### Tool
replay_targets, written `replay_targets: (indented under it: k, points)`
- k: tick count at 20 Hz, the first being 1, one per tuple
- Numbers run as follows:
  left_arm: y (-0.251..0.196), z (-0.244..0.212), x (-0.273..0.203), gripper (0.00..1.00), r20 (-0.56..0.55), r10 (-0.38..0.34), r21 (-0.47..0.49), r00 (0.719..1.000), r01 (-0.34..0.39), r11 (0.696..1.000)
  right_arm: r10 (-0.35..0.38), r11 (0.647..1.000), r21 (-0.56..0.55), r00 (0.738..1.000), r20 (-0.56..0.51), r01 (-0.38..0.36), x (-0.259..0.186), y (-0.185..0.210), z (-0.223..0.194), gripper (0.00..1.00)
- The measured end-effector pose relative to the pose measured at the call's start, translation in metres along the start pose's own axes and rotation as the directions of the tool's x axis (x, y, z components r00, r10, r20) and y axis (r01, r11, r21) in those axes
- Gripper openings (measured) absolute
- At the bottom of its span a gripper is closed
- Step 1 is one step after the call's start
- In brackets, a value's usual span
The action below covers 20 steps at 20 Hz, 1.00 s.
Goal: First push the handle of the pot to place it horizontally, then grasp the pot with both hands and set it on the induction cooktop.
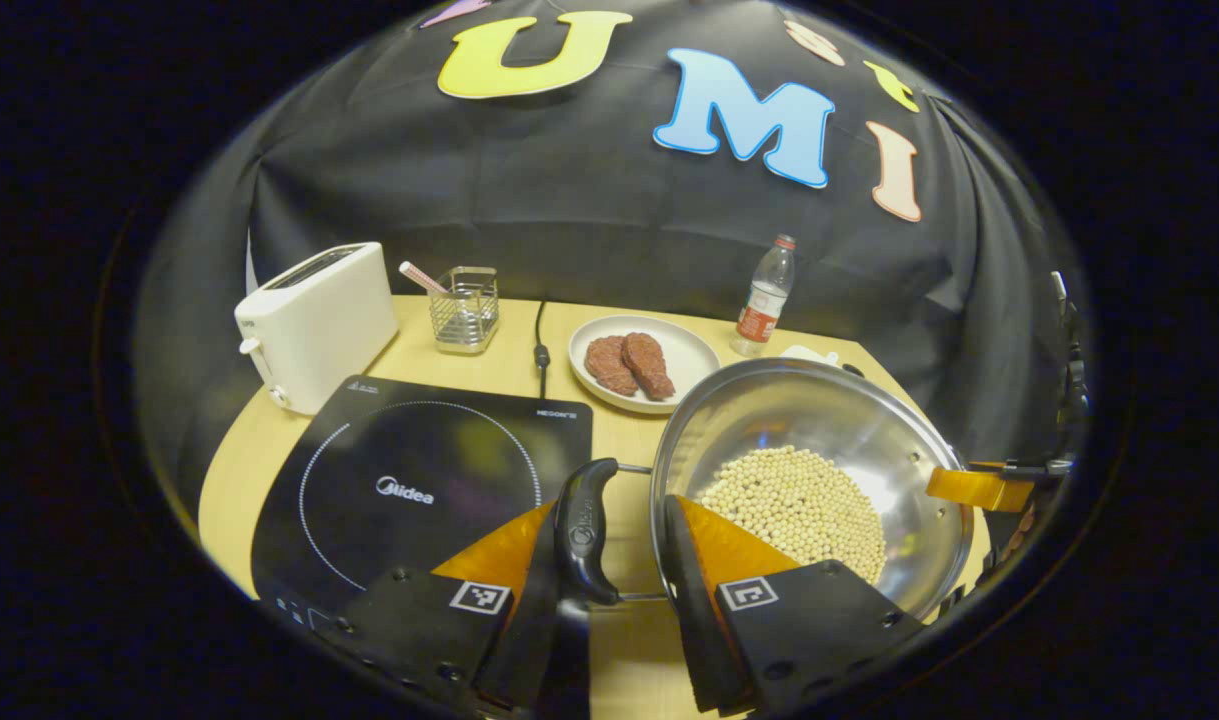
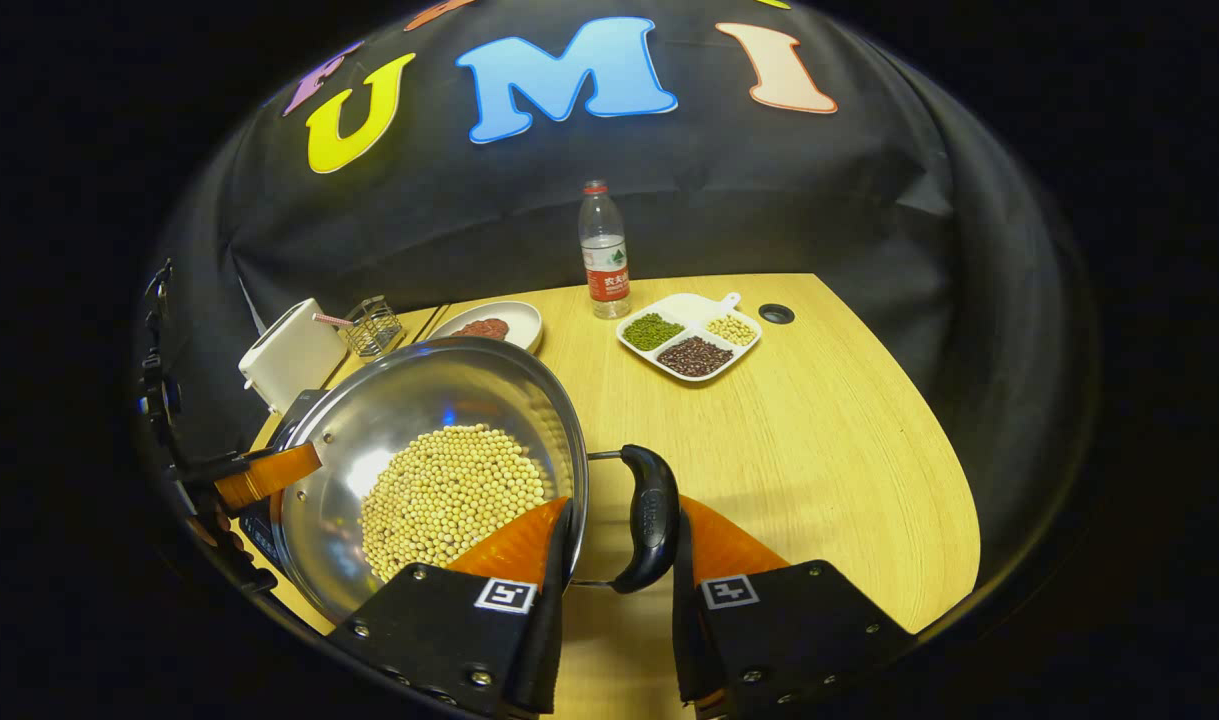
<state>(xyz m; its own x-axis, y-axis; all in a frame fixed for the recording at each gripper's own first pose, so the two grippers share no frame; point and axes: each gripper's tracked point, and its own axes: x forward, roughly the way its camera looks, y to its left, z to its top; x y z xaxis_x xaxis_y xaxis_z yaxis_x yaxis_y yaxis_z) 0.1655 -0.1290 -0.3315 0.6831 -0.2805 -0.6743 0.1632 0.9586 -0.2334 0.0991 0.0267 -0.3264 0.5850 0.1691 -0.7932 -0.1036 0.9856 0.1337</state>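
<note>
The steel pot point(image 1: 819, 410) holds soybeans point(image 1: 799, 505) and stands just right of the black induction cooktop point(image 1: 419, 480). My left gripper point(image 1: 614, 505) straddles its black left handle point(image 1: 584, 525), with one finger outside the handle and the other at the rim on the pot's side. In the right gripper view the pot point(image 2: 419, 390) sits left of centre. My right gripper point(image 2: 624, 505) holds the right handle point(image 2: 651, 520) and rim the same way. Each gripper also appears across the pot, the right gripper point(image 1: 979, 488) and the left gripper point(image 2: 269, 472). I cannot tell whether the pot is off the table.
A white toaster point(image 1: 314, 320), a wire basket point(image 1: 464, 308), a plate point(image 1: 694, 345) with meat and a water bottle point(image 1: 766, 298) line the back of the table. The cooktop's cable point(image 1: 541, 350) runs rearward. A divided dish point(image 2: 759, 345) of beans lies at the right.
</note>
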Motion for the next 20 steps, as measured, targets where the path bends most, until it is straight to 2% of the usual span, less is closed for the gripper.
replay_targets:
  k: [1,2,3,7,8,10,11,12,14,16,20]
  points:
    - [0.008,0.002,-0.003,0.62,0.004,0.001,0.002,1.0,-0.001,1.0,-0.001,1.0,0.003,1.0,-0.001,0.001,-0.002,0.009,0.001,0.45]
    - [0.017,0.003,-0.006,0.58,0.004,0.001,0.001,1.0,-0.001,1.0,-0.001,1.0,0.006,1.0,0.001,0.001,-0.003,0.016,0.001,0.45]
    - [0.024,0.006,-0.007,0.62,0.005,-0.001,-0.002,1.0,0.001,1.0,-0.002,1.0,0.004,1.0,0.005,0.002,-0.003,0.024,0.002,0.45]
    - [0.056,0.016,-0.014,0.62,0.02,0.006,0.01,1.0,-0.006,1.0,-0.006,1.0,0.01,1.0,0.013,0.006,-0.002,0.055,0.004,0.45]
    - [0.063,0.017,-0.016,0.58,0.019,0.008,0.009,1.0,-0.008,1.0,-0.006,1.0,0.01,1.0,0.016,0.006,-0.002,0.062,0.004,0.45]
    - [0.081,0.018,-0.018,0.62,0.017,0.009,0.001,1.0,-0.009,1.0,-0.002,1.0,0.009,1.0,0.018,0.002,0.0,0.078,0.002,0.45]
    - [0.089,0.018,-0.019,0.58,0.017,0.01,0.002,1.0,-0.01,1.0,-0.001,1.0,0.01,1.0,0.016,0.0,0.001,0.086,0.001,0.45]
    - [0.099,0.018,-0.022,0.62,0.02,0.01,0.006,1.0,-0.01,1.0,0.001,1.0,0.013,1.0,0.014,-0.001,0.003,0.094,-0.001,0.45]
    - [0.117,0.018,-0.021,0.58,0.018,0.013,0.006,1.0,-0.013,1.0,0.003,1.0,0.015,1.0,0.013,-0.003,0.007,0.111,-0.003,0.45]
    - [0.135,0.018,-0.022,0.62,0.017,0.014,0.005,1.0,-0.015,1.0,0.006,1.0,0.016,1.0,0.014,-0.006,0.009,0.126,-0.005,0.45]
    - [0.169,0.019,-0.022,0.62,0.013,0.017,0.014,1.0,-0.017,1.0,0.009,1.0,0.02,1.0,0.01,-0.01,0.018,0.157,-0.009,0.45]
